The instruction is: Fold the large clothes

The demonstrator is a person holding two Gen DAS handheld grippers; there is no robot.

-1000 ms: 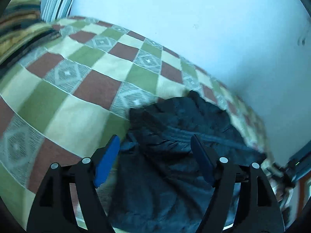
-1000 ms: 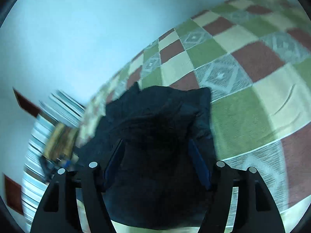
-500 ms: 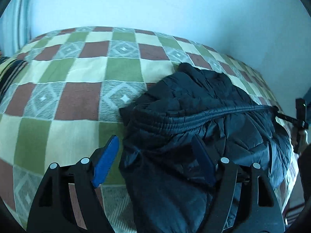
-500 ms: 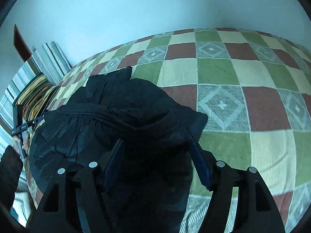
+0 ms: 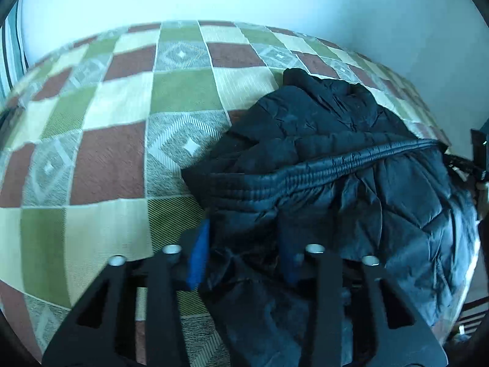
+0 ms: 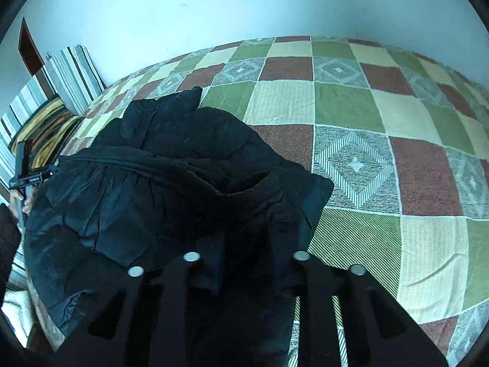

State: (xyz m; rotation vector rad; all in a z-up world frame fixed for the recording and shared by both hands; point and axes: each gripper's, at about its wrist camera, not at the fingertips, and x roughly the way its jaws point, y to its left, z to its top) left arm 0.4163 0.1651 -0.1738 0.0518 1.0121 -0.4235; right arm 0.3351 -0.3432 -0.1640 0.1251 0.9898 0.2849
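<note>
A dark quilted puffer jacket [image 5: 351, 189] lies bunched on a bed covered by a checkered bedspread [image 5: 116, 159] of green, cream, brown and grey diamond squares. In the left wrist view, the left gripper [image 5: 244, 257] has its blue-padded fingers [image 5: 198, 257] drawn in around a fold of the jacket's near edge, pinching the fabric between them. A ribbed band of the jacket runs across the middle of the heap. In the right wrist view, the right gripper [image 6: 247, 263] likewise has its fingers narrowed on the jacket [image 6: 159, 189] at its near corner, cloth bunched between them. Striped pillows [image 6: 70, 73] lean against the pale wall [image 6: 214, 9] at the far left of the bedspread [image 6: 382, 140].
</note>
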